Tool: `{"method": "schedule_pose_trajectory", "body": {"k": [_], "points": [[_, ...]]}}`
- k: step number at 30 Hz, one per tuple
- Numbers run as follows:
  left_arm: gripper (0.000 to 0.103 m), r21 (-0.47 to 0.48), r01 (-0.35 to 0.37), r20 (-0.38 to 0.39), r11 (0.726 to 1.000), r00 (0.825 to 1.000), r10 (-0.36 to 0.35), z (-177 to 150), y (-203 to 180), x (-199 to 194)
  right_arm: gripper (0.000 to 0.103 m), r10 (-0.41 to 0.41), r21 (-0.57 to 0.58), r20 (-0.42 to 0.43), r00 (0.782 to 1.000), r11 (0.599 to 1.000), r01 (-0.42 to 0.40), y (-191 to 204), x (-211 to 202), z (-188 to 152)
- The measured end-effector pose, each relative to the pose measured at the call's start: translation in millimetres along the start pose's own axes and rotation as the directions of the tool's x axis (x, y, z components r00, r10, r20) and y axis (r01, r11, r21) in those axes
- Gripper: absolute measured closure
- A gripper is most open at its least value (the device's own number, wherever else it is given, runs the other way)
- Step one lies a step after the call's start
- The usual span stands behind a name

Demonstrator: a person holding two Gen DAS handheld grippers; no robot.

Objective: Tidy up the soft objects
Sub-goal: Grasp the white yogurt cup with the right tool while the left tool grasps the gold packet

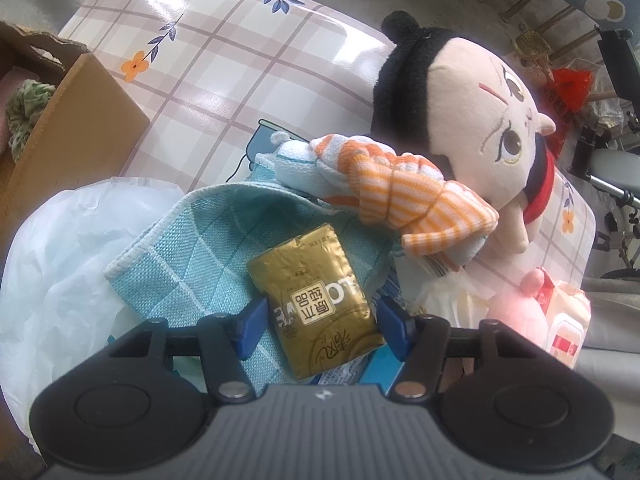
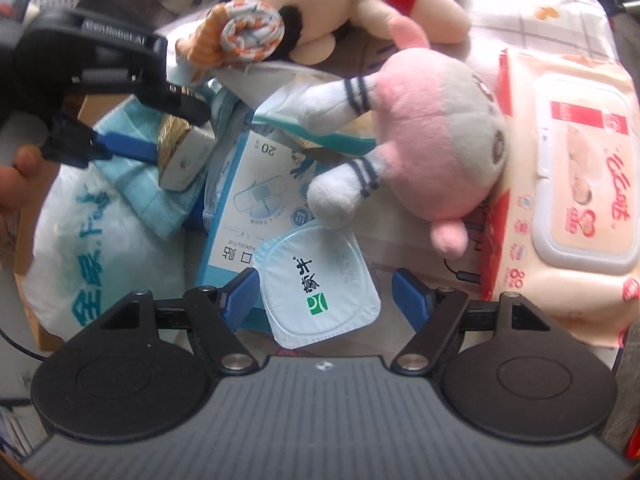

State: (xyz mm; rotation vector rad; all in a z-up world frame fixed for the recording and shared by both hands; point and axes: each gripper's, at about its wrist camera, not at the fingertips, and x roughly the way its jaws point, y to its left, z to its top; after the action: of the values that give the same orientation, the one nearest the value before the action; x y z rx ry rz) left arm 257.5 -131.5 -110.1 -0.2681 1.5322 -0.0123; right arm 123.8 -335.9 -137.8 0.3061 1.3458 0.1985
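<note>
Left wrist view: the left gripper [image 1: 320, 326] has its blue fingers [image 1: 250, 330] set wide on either side of a gold foil packet [image 1: 316, 304], which lies on a light blue checked cloth [image 1: 188, 256]; whether the pads touch the packet cannot be told. Beyond the cloth, a rolled orange-striped sock bundle [image 1: 404, 192] rests against a black-haired plush doll [image 1: 472, 120] lying on the plaid-covered table [image 1: 224, 68]. A white plastic bag [image 1: 68, 264] sits to the left, beside a cardboard box [image 1: 76, 132] holding a green knitted item [image 1: 24, 112].

Right wrist view: the right gripper [image 2: 326, 300] has its fingers [image 2: 240, 296] spread wide around a sealed yogurt cup [image 2: 320, 284], whose lid faces the camera; contact with the cup cannot be told. The cup lies on a blue-and-white package [image 2: 248, 200]. Just beyond it lies a pink-and-grey plush toy [image 2: 436, 148], touching a wet-wipes pack [image 2: 572, 184] on the right. The left gripper appears at upper left of this view, over the gold packet and cloth.
</note>
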Motion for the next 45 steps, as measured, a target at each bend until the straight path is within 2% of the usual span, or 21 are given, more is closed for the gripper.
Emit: {"method": "schedule_pose_trajectory", "body": {"k": [5, 6, 9, 18, 22, 27, 33, 40, 45], "points": [[0.042, 0.021, 0.004, 0.003, 1.0, 1.0, -0.004, -2.9, -3.3, -2.0, 0.032, 0.001, -0.043, -0.028, 1.0, 0.999, -0.002, 10.5, 9.8, -0.1], [0.043, 0.025, 0.006, 0.003, 1.0, 1.0, -0.006, -3.6, -3.6, -2.4, 0.039, -0.002, -0.053, -0.034, 0.999, 0.999, 0.0, 12.6, 11.6, -0.9], [0.043, 0.038, 0.009, -0.001, 0.999, 1.0, -0.009, -6.0, -4.4, -3.7, 0.039, -0.007, -0.053, -0.034, 0.999, 0.999, 0.005, 14.8, 11.9, -3.2], [0.042, 0.102, -0.004, -0.017, 0.995, 1.0, 0.006, -12.2, -10.0, -3.2, 0.04, -0.008, 0.066, -0.074, 0.997, 0.998, 0.013, -4.0, -0.4, -33.3], [0.038, 0.104, -0.016, -0.024, 0.994, 1.0, 0.019, -9.5, -13.4, -0.2, 0.038, 0.008, 0.099, -0.088, 0.996, 0.995, 0.0, -11.5, 1.9, -45.2], [0.036, 0.096, -0.026, -0.029, 0.995, 0.999, 0.029, -6.2, -14.1, 4.1, 0.037, 0.015, 0.099, -0.094, 0.995, 0.995, -0.005, -13.5, 4.2, -44.9], [0.043, 0.123, -0.045, -0.013, 0.991, 0.999, 0.047, -7.4, -16.1, 2.8, 0.037, -0.009, 0.061, -0.087, 0.996, 0.998, 0.015, -12.9, 2.4, -39.9], [0.045, 0.186, -0.05, 0.021, 0.981, 0.999, 0.047, -14.6, -22.8, -4.0, 0.035, -0.036, 0.032, -0.072, 0.997, 0.999, 0.039, -6.0, -3.9, -35.5], [0.045, 0.218, -0.05, 0.038, 0.975, 0.998, 0.043, -21.0, -26.8, -10.4, 0.038, -0.024, 0.047, -0.075, 0.997, 0.999, 0.028, -8.7, -2.2, -36.2]]}}
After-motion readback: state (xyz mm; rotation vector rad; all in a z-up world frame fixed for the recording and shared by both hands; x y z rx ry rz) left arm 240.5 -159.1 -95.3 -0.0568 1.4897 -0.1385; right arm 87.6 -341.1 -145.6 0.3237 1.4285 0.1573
